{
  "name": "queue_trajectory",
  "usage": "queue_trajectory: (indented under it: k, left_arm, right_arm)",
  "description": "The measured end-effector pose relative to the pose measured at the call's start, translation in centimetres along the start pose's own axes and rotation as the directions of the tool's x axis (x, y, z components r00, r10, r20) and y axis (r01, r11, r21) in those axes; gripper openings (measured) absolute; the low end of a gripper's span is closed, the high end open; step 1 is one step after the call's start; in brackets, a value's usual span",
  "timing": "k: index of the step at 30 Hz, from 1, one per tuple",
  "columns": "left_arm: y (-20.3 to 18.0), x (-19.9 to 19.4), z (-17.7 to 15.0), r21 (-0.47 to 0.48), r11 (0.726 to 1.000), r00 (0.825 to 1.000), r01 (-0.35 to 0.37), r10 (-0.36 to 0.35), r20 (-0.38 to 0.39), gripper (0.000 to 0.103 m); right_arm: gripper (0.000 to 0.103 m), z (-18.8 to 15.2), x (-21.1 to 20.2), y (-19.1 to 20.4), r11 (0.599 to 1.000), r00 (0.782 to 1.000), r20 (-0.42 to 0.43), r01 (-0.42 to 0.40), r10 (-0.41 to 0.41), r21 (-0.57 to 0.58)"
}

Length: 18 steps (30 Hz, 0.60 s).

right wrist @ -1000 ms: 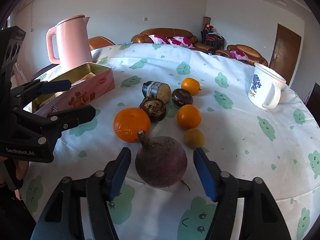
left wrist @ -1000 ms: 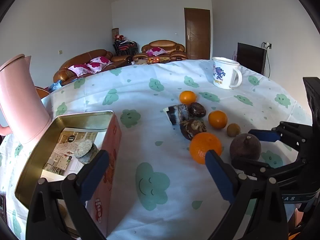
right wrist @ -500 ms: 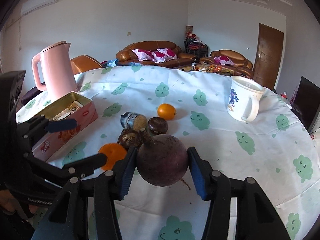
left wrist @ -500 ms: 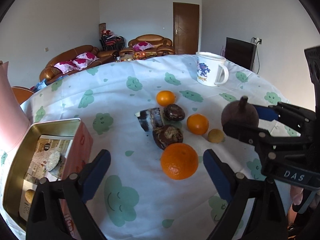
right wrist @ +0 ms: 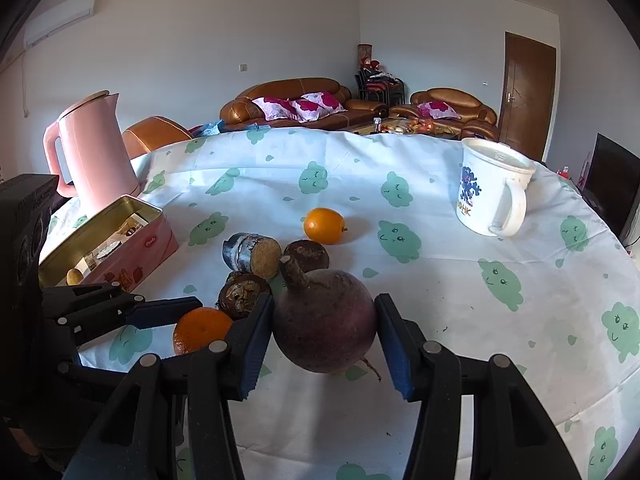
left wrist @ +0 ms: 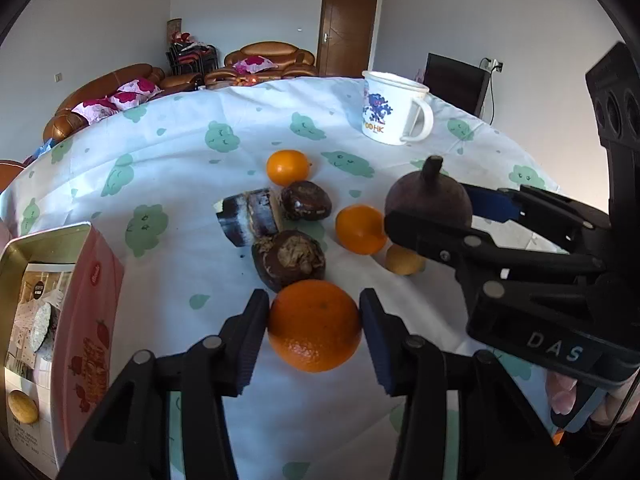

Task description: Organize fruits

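My left gripper (left wrist: 314,326) is shut on a large orange (left wrist: 315,325) that rests on the tablecloth; the orange also shows in the right wrist view (right wrist: 200,330). My right gripper (right wrist: 325,328) is shut on a dark purple stemmed fruit (right wrist: 325,320) and holds it above the table; this fruit also shows in the left wrist view (left wrist: 428,200). On the cloth lie two smaller oranges (left wrist: 288,167) (left wrist: 359,229), a small yellow fruit (left wrist: 404,263), two dark brown fruits (left wrist: 306,200) (left wrist: 289,259) and a cut dark cylinder piece (left wrist: 250,216).
An open pink tin box (left wrist: 94,300) with packets and a small yellow fruit inside stands at the left. A pink kettle (right wrist: 94,152) stands behind it. A white mug (right wrist: 488,188) stands at the far right. The table edge (right wrist: 560,412) curves close at the right.
My left gripper has moved forward and closed on the large orange. My right gripper has kept the purple fruit lifted above the table.
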State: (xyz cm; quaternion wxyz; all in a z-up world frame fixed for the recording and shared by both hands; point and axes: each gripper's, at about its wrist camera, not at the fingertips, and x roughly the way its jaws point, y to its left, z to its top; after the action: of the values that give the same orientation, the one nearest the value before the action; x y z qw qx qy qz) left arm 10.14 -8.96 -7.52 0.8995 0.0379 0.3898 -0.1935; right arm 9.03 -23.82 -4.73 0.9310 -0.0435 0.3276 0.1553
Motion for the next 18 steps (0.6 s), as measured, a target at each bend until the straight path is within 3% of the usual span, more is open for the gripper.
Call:
queue_trajectory:
  k: [8, 18]
  left_arm:
    - [0.7, -0.5, -0.1, -0.033, 0.999, 1.000, 0.000, 0.000, 0.022, 0.048]
    - [1.2, -2.1, -0.2, -0.053, 0.998, 0.992, -0.037, 0.043, 0.114, 0.048]
  right_arm:
    - [0.053, -0.5, 0.2, 0.1, 1.000, 1.000, 0.004, -0.015, 0.015, 0.005]
    - [0.053, -0.6, -0.1, 0.5, 1.000, 0.999, 0.020, -0.026, 0.026, -0.010]
